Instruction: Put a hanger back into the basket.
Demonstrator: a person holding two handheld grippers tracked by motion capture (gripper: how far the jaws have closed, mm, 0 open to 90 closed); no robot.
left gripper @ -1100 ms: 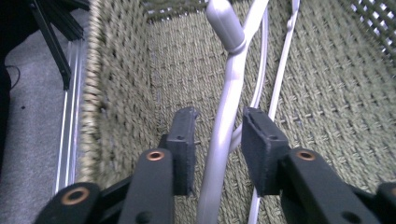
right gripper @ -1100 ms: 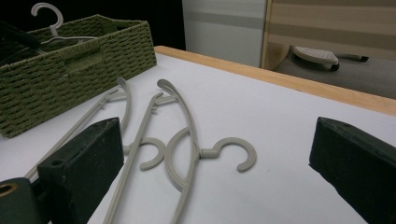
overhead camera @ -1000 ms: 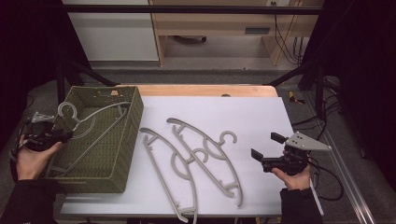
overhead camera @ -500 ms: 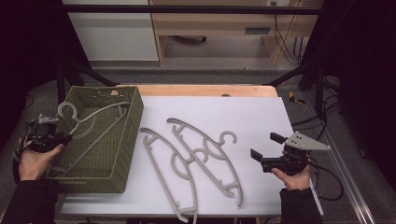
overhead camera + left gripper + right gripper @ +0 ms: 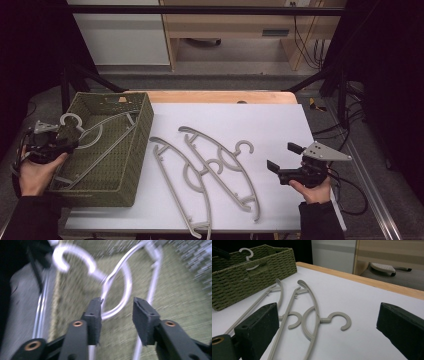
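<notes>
A light grey hanger [image 5: 107, 135] lies slanted in the green woven basket [image 5: 142, 131], its hook [image 5: 75, 255] up at the left rim. My left gripper [image 5: 66, 138] is at that rim, and its jaws have just been opening. They stand apart in the left gripper view [image 5: 117, 305]. The hanger's neck loop [image 5: 125, 297] lies just past the tips, and no pad presses on it. Two more grey hangers [image 5: 185, 175] [image 5: 220, 155] lie crossed on the white table top [image 5: 260, 120]. My right gripper [image 5: 281, 156] hovers wide open to their right [image 5: 328, 312], holding nothing.
The basket [image 5: 249, 272] takes up the table's left end. A wooden strip [image 5: 215, 96] runs along the far edge. Cables trail at the right of the table past my right hand [image 5: 312, 192]. A dark frame bar [image 5: 200, 9] crosses above the far side.
My left hand has shifted a little at the basket's left rim. The hanger in the basket, the two hangers on the table and my right gripper have stayed put.
</notes>
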